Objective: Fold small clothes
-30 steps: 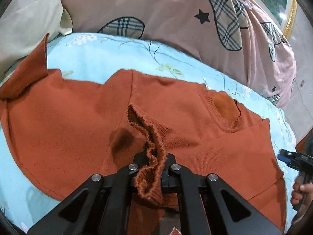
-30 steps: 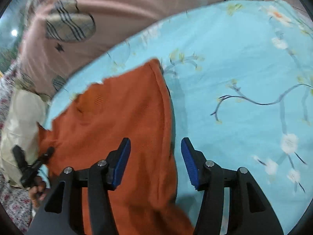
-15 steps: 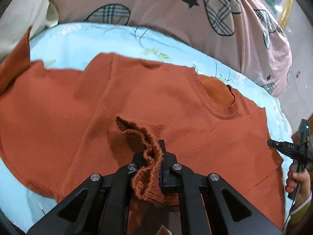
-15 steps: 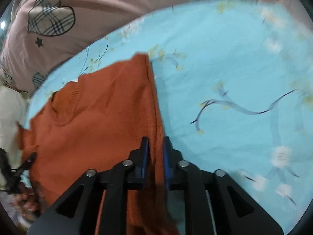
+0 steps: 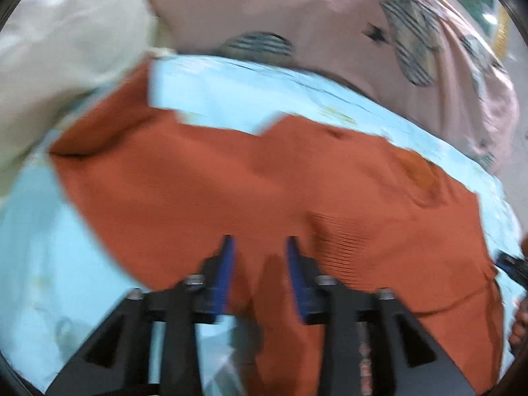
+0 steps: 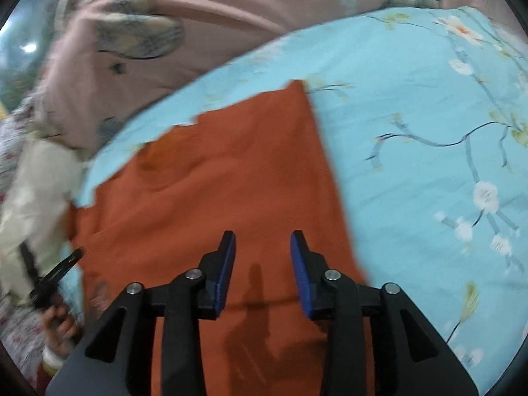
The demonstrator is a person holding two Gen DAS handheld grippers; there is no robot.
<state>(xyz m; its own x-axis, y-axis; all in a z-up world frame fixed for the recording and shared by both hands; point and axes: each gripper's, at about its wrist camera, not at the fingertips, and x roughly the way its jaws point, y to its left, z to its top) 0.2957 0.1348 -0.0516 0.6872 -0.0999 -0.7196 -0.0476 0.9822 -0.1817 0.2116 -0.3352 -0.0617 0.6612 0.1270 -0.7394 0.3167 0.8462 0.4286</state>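
A rust-orange knit sweater [image 5: 264,184] lies spread on the light blue floral bedsheet [image 5: 250,92], with its neck opening [image 5: 419,175] at the right. It also shows in the right wrist view [image 6: 214,181], its straight right edge against the sheet [image 6: 429,132]. My left gripper [image 5: 260,247] is open and empty just above the sweater's near part. My right gripper [image 6: 262,241] is open and empty above the sweater's body. The left view is blurred by motion.
A pink quilt with plaid patches [image 5: 330,16] lies along the far side of the bed, also in the right wrist view [image 6: 165,33]. A cream pillow [image 5: 59,49] is at the far left. The other gripper shows at each view's edge [image 6: 52,277].
My left gripper let go of the sweater's cuff and opened; the sleeve now lies flat. My right gripper, shut on the sweater edge half a second ago, has opened and sits over the body.
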